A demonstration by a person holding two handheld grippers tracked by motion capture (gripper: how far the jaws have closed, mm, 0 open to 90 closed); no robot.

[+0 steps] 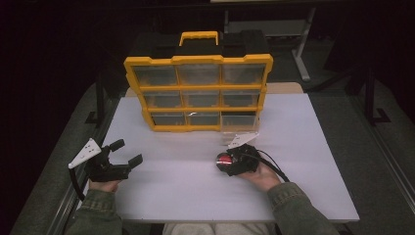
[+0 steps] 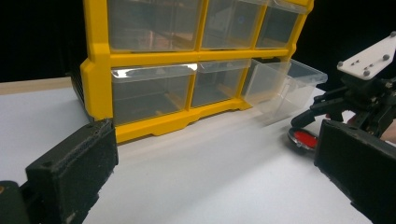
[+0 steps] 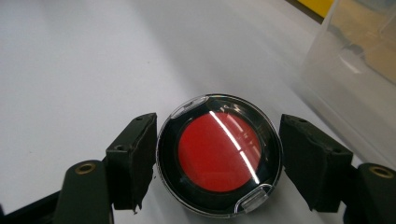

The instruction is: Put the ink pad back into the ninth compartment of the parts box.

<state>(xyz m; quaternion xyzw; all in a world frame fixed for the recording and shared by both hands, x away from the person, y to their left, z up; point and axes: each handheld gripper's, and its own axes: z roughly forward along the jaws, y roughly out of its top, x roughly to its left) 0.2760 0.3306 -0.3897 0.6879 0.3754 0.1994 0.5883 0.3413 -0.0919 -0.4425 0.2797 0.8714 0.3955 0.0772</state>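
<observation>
Fingers of the left gripper [image 1: 128,152] spread wide, empty, lower left of the high view. Right gripper [image 3: 218,161] fingers apart either side of a round red compact [image 3: 219,151]; left pad looks touching, right pad just clear. White table [image 1: 303,147]. Yellow drawer organizer [image 1: 198,93] upper centre; its bottom-right clear drawer [image 2: 285,86] pulled out. Compact lies flat, lower centre.

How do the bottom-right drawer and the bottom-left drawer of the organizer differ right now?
The bottom-right drawer is pulled out, standing forward of the yellow organizer frame; the bottom-left drawer sits pushed in, flush with the frame. The bottom-right drawer's open top and side walls show; the bottom-left drawer shows just its front face. The round red compact lies on the table near the pulled-out one, far from the other. Both are clear plastic.
</observation>
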